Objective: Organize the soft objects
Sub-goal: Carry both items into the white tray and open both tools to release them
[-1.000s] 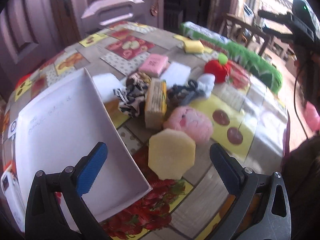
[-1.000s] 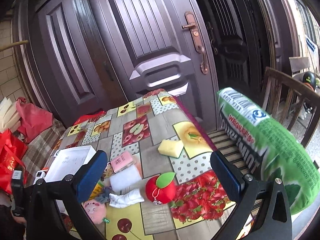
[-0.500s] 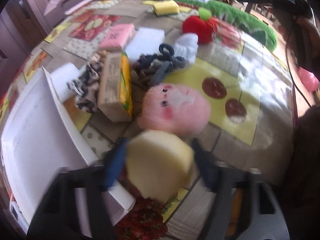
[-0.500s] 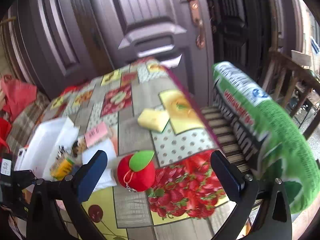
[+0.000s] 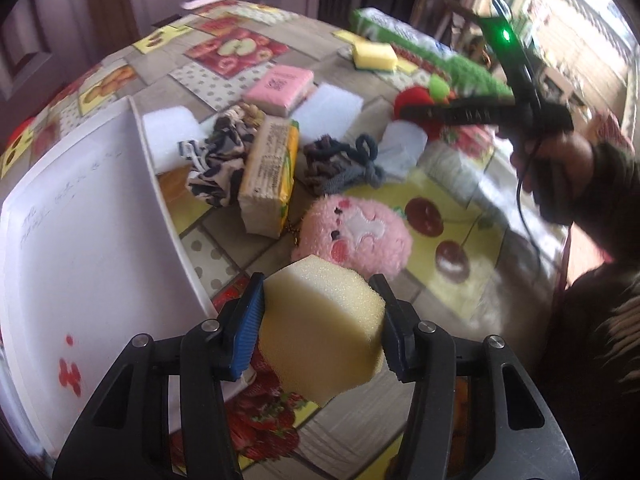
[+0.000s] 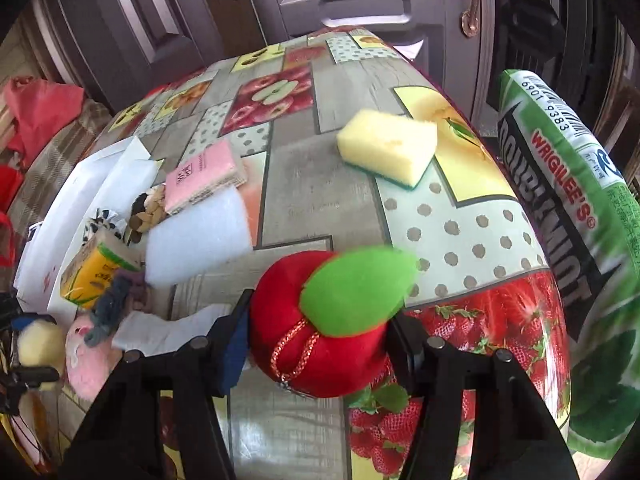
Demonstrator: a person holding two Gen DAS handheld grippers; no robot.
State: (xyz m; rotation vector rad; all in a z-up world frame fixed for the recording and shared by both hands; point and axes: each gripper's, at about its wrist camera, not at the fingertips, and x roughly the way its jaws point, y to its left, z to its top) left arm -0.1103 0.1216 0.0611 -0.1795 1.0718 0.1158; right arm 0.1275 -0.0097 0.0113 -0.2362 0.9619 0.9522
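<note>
The left gripper (image 5: pixel 322 320) is clamped on a pale yellow foam block (image 5: pixel 322 330), its blue-padded finger (image 5: pixel 250 326) pressing one side and the black finger the other. The block is held just above the fruit-print tablecloth (image 5: pixel 236 46), beside the near corner of a white tray (image 5: pixel 88 236) that stands to the left. Just beyond the block lies a pink plush toy (image 5: pixel 358 236) with a small face, touching or nearly touching the block's far edge as seen from this camera. Farther out sit a yellow tissue pack (image 5: pixel 270 176), a black-and-white patterned cloth (image 5: pixel 216 166), a dark grey scrunchie (image 5: pixel 340 164), a pink packet (image 5: pixel 280 88), two white foam pads (image 5: pixel 328 108), and a yellow sponge (image 5: pixel 374 56) near the far edge.

The right gripper (image 6: pixel 318 326) has its fingers closed in against the sides of a red plush apple (image 6: pixel 316 336) with a green felt leaf (image 6: pixel 356 292) and a gold chain. Whether the apple is lifted off the cloth cannot be told. Beyond it the yellow sponge (image 6: pixel 388 146) with a green underside lies on the tablecloth (image 6: pixel 304 196), and a large green Doublemint pillow (image 6: pixel 576 208) runs along the table's right side. To the left are the white foam pad (image 6: pixel 198 236), the pink packet (image 6: pixel 200 174) and the tissue pack (image 6: pixel 96 272), with the white tray (image 6: pixel 60 216) past them.
</note>
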